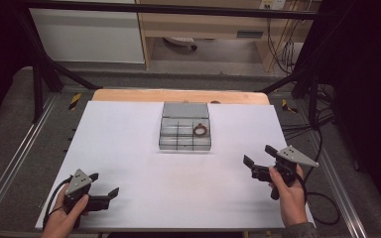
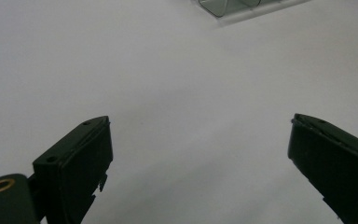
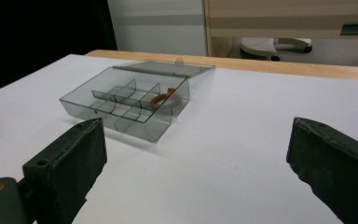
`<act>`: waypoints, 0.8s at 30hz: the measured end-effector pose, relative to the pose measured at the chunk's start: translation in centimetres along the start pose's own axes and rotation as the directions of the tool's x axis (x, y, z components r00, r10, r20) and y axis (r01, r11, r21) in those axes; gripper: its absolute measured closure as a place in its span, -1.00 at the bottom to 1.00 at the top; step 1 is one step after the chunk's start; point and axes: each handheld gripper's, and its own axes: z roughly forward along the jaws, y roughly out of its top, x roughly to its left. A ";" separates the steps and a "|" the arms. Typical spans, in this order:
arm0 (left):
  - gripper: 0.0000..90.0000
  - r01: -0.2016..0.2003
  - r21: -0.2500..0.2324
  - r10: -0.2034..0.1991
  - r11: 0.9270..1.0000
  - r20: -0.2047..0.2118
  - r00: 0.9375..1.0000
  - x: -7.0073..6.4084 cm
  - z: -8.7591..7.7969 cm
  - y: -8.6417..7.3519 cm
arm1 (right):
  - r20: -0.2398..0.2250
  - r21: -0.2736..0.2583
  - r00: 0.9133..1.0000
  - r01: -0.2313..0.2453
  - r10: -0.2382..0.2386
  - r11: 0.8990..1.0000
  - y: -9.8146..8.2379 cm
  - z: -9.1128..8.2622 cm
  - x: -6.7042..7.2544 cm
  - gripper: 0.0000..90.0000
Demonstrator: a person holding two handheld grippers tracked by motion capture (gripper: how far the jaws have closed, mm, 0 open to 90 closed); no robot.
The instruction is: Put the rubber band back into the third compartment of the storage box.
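1. The clear compartment box (image 1: 185, 130) sits mid-table on the white sheet (image 1: 129, 148), its lid (image 1: 185, 109) laid flat open behind it. A brown ring (image 1: 200, 131) rests in the right-hand compartment of the box's middle row, leaning on the wall there, as the right gripper view suggests (image 3: 164, 99).

2. The left gripper (image 1: 104, 187) is held near the front edge of the sheet, well to the left and in front of the box, jaws spread wide with nothing between them. The right gripper (image 1: 259, 156) hovers to the right and in front of the box, also released and empty; its own view (image 3: 196, 163) looks straight at the box's front right corner.

3. Risk: the box looks light and nothing pins it. A jaw pushing on a wall while going for the ring would likely slide or spin the whole box across the smooth sheet.

4. Risk: the compartment is narrow for jaws this broad (they look wider than the cell). They may wedge on the dividers, or nip only the ring's edge and flick it into a neighbouring cell.

5. Risk: a reach from the far side of the box could knock the open lid and tip the box forward.
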 end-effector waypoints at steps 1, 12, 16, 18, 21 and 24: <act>-0.87 0.004 -0.003 -0.004 1.000 -0.003 1.000 0.1 -0.1 0.0 | -0.004 0.001 1.000 -0.002 0.002 1.000 -0.2 0.0 0.1 -0.89; -0.87 0.032 -0.041 -0.032 0.999 0.002 0.999 0.5 -0.4 0.1 | -0.030 0.021 0.999 0.015 -0.015 1.000 -2.0 0.0 1.4 -0.91; -0.86 0.025 -0.040 -0.025 0.999 -0.001 1.000 0.4 -0.4 0.1 | -0.048 0.038 0.999 0.019 -0.017 0.999 -2.7 0.5 1.8 -0.91; -0.87 0.031 -0.047 -0.031 0.998 -0.002 1.000 0.4 -0.5 0.1 | -0.064 0.054 0.998 0.019 -0.015 0.998 -3.2 1.0 2.0 -0.91; -0.87 0.039 -0.053 -0.039 0.998 -0.011 0.999 0.6 -0.6 0.1 | -0.094 0.099 0.995 0.042 -0.032 0.994 -4.0 2.0 2.3 -0.91; -0.87 0.048 -0.056 -0.049 0.997 -0.019 0.999 0.8 -0.7 0.0 | -0.110 0.125 0.994 0.044 -0.030 0.991 -4.4 2.8 2.4 -0.91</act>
